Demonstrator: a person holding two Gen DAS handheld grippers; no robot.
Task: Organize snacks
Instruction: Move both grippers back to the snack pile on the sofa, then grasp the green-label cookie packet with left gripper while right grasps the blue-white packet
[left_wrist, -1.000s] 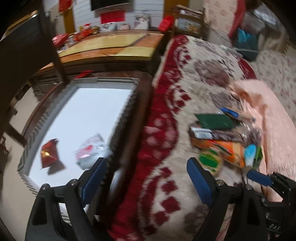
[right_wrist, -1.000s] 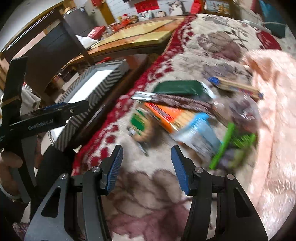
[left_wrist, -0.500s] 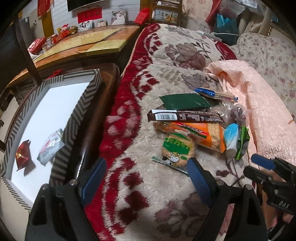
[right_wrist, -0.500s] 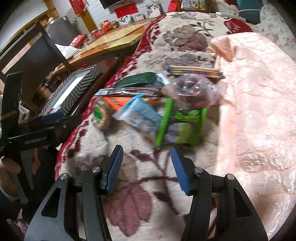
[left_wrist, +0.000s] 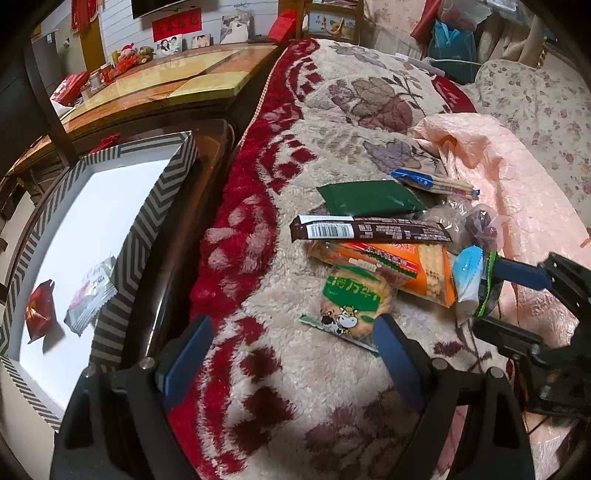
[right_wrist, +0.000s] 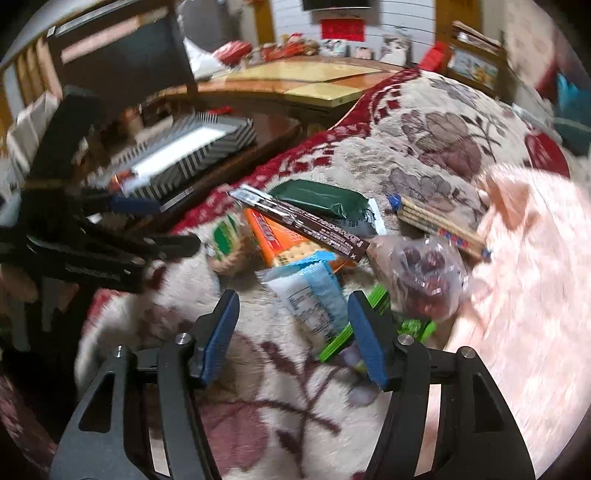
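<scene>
A heap of snacks lies on a flowered blanket (left_wrist: 332, 373): a green cookie pack (left_wrist: 351, 299), an orange cracker pack (left_wrist: 399, 266), a brown bar (left_wrist: 369, 229), a dark green pouch (left_wrist: 365, 197), a blue-white pack (right_wrist: 310, 291) and a green pack (right_wrist: 369, 328). My left gripper (left_wrist: 291, 354) is open and empty, just short of the cookie pack. My right gripper (right_wrist: 291, 332) is open and empty, its fingers on either side of the blue-white pack's near end. A zigzag-edged box (left_wrist: 155, 206) at left holds a red packet (left_wrist: 38, 310) and a white packet (left_wrist: 90, 291).
A dark wooden stand edge (left_wrist: 184, 236) runs between the box and the blanket. A pink quilt (left_wrist: 517, 192) lies to the right of the snacks. A yellow-topped table (left_wrist: 177, 88) stands behind. A clear bag of dark sweets (right_wrist: 424, 273) and a stick pack (right_wrist: 439, 225) lie at the heap's far side.
My left gripper has swung from over the box toward the snack heap and come closer to the cookie pack. My right gripper has moved up to the blue-white pack.
</scene>
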